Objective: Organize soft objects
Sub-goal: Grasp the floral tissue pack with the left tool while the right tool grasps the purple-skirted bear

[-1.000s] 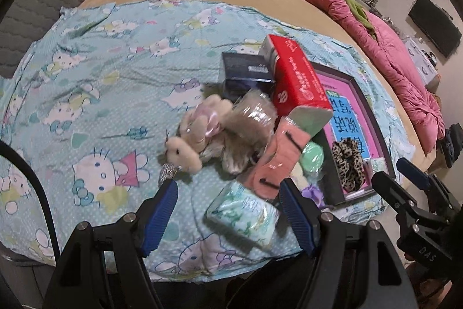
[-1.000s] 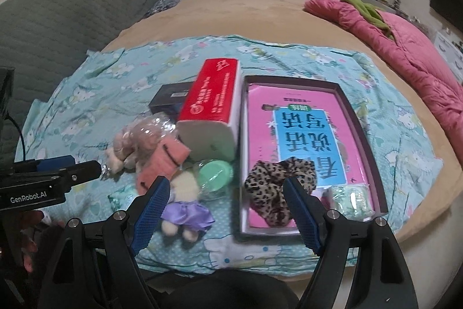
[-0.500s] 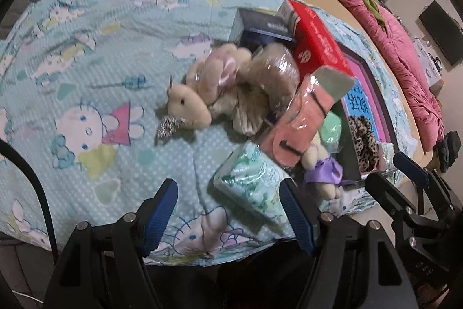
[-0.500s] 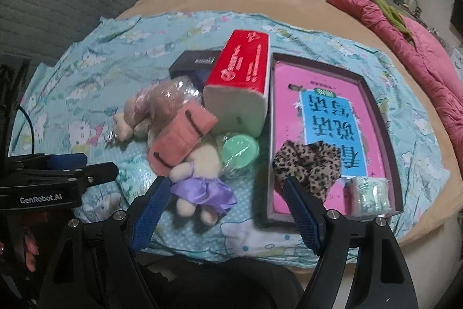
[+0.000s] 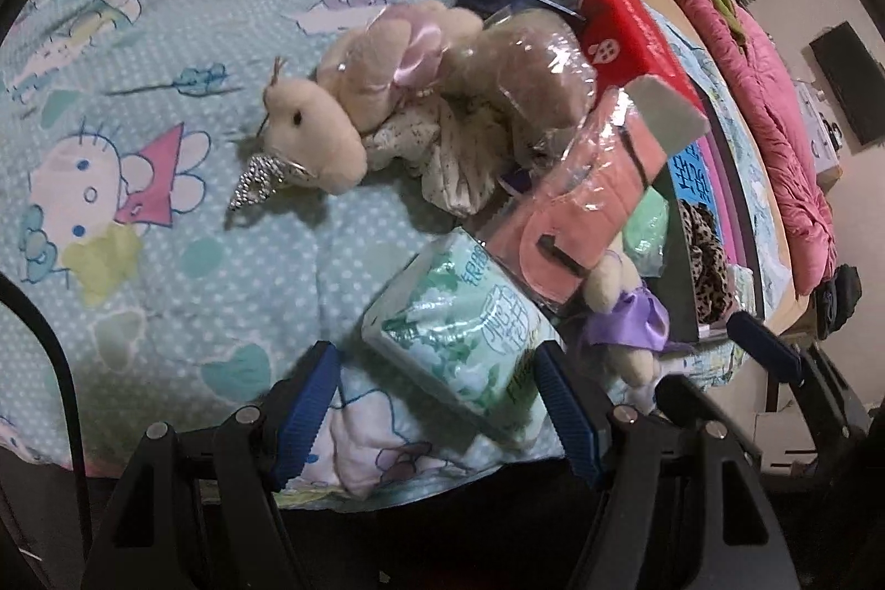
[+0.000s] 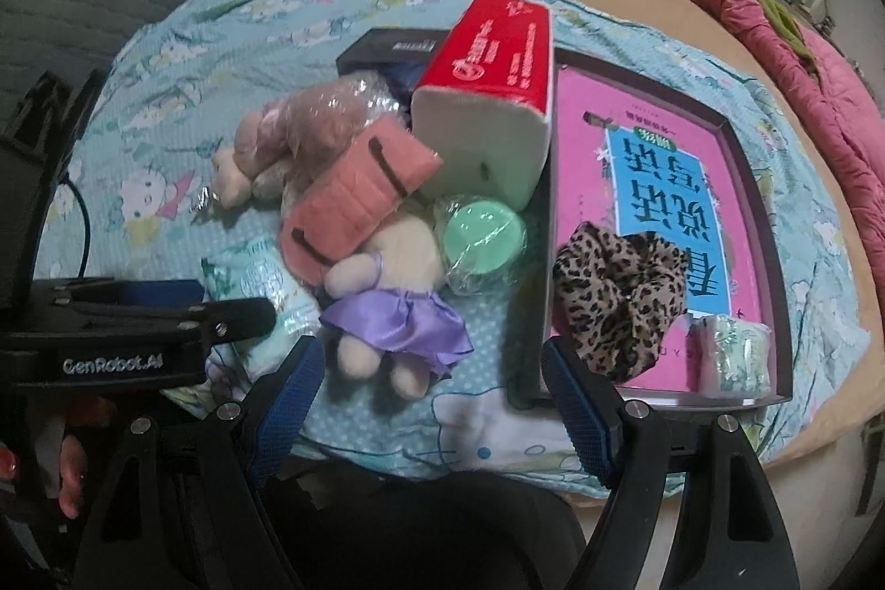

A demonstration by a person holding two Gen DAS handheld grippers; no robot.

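A heap of soft things lies on a cartoon-print cloth [image 5: 166, 258]. My left gripper [image 5: 437, 402] is open just above the green tissue pack [image 5: 459, 330], which sits between its blue pads without contact. Behind it lie a cream plush with a silver horn [image 5: 315, 142], a wrapped pink pouch [image 5: 586, 208] and a plush in a purple dress [image 6: 387, 297]. My right gripper [image 6: 431, 402] is open over that plush's legs and the tray's near corner. A leopard scrunchie [image 6: 619, 291] and a small tissue pack [image 6: 735, 358] lie in the dark tray [image 6: 758, 225].
A red tissue box [image 6: 492, 92], a dark box [image 6: 387, 48] and a wrapped green round thing [image 6: 481, 241] crowd the heap. A pink book lines the tray. A pink quilt [image 5: 774, 92] lies at the bed's far side. The cloth's near edge hangs below both grippers.
Both grippers have sunk toward the heap and tilted further down, so the objects look larger. The left one has come over the green tissue pack. Nothing on the cloth has moved.
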